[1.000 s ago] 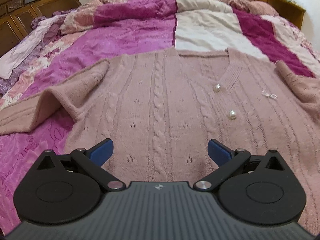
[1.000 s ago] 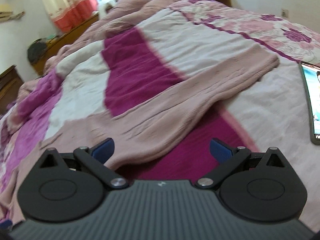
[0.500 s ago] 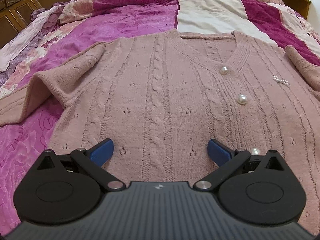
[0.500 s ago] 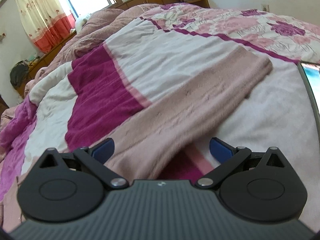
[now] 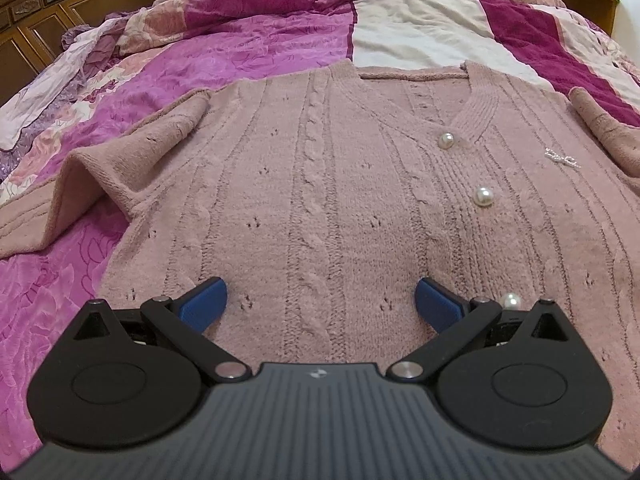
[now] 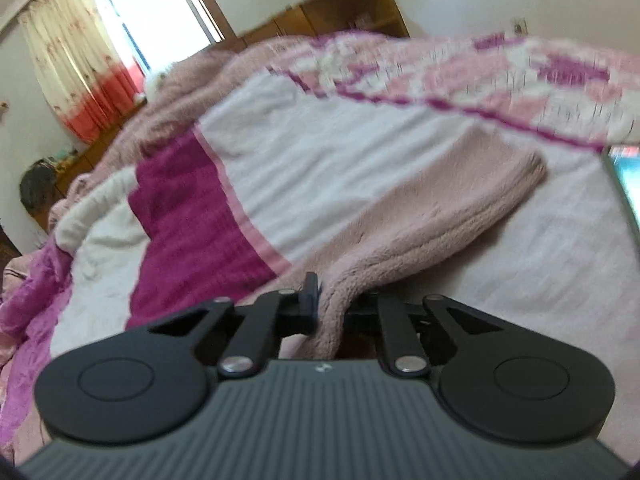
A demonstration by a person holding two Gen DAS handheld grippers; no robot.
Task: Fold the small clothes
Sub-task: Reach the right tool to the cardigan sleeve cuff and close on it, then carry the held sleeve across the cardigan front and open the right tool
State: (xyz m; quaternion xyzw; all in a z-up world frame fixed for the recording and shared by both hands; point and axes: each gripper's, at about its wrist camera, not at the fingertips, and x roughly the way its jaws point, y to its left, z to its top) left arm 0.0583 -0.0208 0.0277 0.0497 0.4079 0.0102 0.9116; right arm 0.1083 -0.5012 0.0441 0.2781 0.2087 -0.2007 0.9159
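**Pink cardigan on the bed: left tool hovering wide, right tool pinching a sleeve**

Left wrist view. The pink cardigan [image 5: 332, 184] lies front-up and spread flat on the patchwork bedspread [image 5: 248, 52], neckline toward the far end of the bed. Cable ribs run down its length. Pearl buttons [image 5: 483, 197] follow the placket, one near the V of the neck, one lower, a third just beside the right blue fingertip. A small glittery brooch [image 5: 562, 159] sits on the chest to the right. One sleeve [image 5: 100, 172] trails off to the left, humped into a fold where it leaves the body. The left gripper [image 5: 320, 308] is low over the lower part of the cardigan's body, its blue pads [image 5: 204, 304] spread wide with nothing between them. Whether the pads touch the knit is not clear. Dark wooden cabinets [image 5: 36, 20] stand beyond the bed on the left.

Right wrist view, blurred. The right gripper [image 6: 334, 304] has its jaws drawn in tight on the cardigan's other sleeve [image 6: 420, 220]; the knit bunches up between the fingers [image 6: 310, 300] and the rest of the sleeve stretches away across the white and magenta blanket [image 6: 320, 152], cuff end lying flat. A lit screen [image 6: 626, 176] rests on the bed at the right edge. Curtains [image 6: 76, 68] with an orange-red hem hang at a bright window far left.
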